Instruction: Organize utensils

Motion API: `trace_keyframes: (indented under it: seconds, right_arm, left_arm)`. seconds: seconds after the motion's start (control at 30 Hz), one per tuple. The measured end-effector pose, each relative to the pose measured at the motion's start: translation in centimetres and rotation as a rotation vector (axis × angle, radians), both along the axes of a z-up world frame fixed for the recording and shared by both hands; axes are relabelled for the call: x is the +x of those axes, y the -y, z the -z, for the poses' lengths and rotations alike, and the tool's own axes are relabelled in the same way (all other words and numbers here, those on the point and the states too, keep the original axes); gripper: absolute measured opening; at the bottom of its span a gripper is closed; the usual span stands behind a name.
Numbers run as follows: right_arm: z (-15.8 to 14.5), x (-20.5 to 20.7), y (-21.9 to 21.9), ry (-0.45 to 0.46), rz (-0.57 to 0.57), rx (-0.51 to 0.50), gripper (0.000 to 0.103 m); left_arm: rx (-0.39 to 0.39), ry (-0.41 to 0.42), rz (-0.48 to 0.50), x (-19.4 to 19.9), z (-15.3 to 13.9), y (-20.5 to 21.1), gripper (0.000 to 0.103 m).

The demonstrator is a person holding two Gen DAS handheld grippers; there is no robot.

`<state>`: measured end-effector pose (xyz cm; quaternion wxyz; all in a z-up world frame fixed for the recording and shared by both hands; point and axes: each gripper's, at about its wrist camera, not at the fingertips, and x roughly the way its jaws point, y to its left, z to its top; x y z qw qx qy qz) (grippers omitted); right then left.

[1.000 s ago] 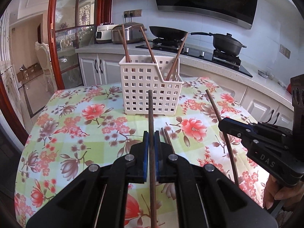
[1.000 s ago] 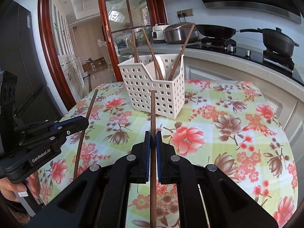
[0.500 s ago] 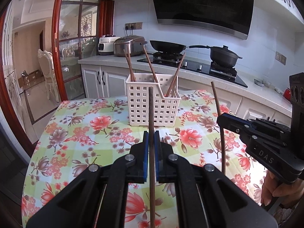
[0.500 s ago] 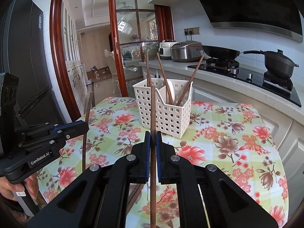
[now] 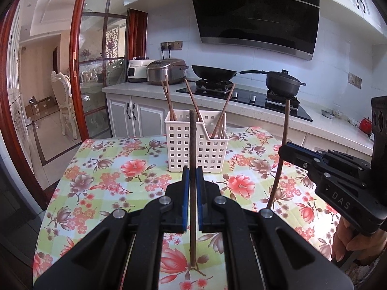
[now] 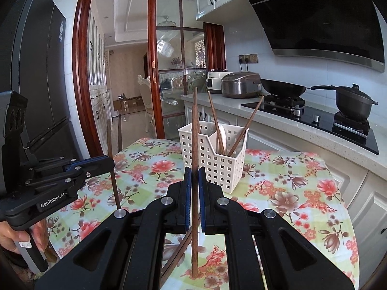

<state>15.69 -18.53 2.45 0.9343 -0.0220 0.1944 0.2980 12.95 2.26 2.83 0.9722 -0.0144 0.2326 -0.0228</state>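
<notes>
We are in a home kitchen. At the upper right hangs a black slanted range hood (image 5: 254, 12); below it a black wok (image 5: 214, 72) and a dark lidded pot (image 5: 283, 83) stand on a glass gas hob (image 5: 244, 97), beside a steel rice cooker (image 5: 167, 71).

Basket (image 5: 197, 145) on table (image 5: 101, 178), chopsticks (image 5: 191, 99) inside.

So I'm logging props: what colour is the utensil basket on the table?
White, a plastic utensil basket with a grid of square holes; it shows best in the left wrist view.
</notes>
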Motion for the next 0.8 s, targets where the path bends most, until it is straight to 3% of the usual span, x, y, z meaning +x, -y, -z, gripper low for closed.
trace_keyframes:
  seconds: [0.5, 0.8]
  right_arm:
    - [-1.0, -0.4, -0.2, 0.039, -0.002, 0.001, 0.006]
    - [-2.9, 1.8, -0.7, 0.069, -0.004, -0.010, 0.006]
  left_arm:
    - [0.020, 0.021, 0.014, 0.1, -1.0, 0.4, 0.005]
    - [0.005, 0.007, 0.024, 2.8, -2.4, -0.5, 0.005]
